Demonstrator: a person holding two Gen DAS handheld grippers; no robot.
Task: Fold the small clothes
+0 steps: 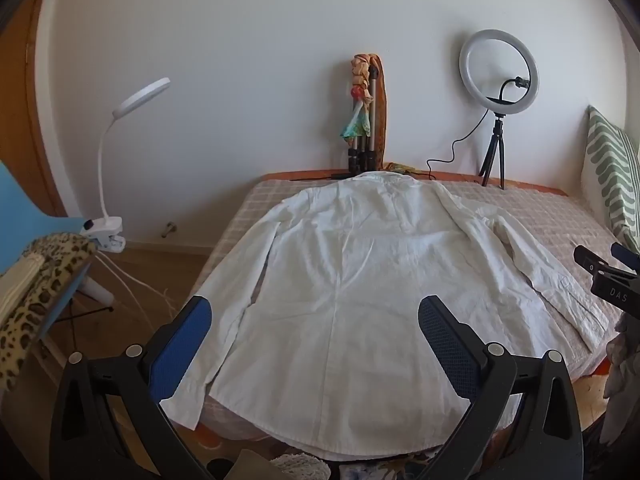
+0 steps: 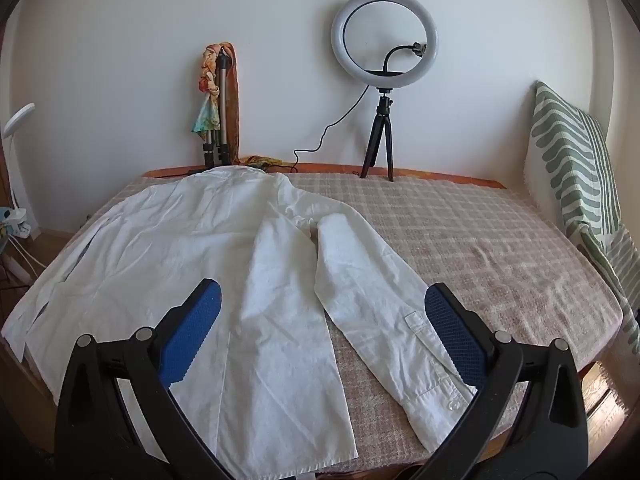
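A white long-sleeved shirt (image 1: 360, 280) lies spread flat, back up, on the checked bed cover (image 1: 560, 220), collar toward the wall. Its left sleeve hangs over the bed's left edge. Its right sleeve (image 2: 384, 312) lies out to the right, cuff near the front edge. My left gripper (image 1: 316, 320) is open and empty above the shirt's lower hem. My right gripper (image 2: 324, 308) is open and empty above the shirt's right side and the sleeve. The right gripper also shows at the right edge of the left wrist view (image 1: 604, 276).
A ring light on a black tripod (image 2: 382, 76) and a folded tripod with a scarf (image 2: 218, 108) stand at the wall. A green striped pillow (image 2: 572, 164) leans at the right. A clip lamp (image 1: 116, 160) and a chair with leopard cloth (image 1: 40, 292) stand left of the bed.
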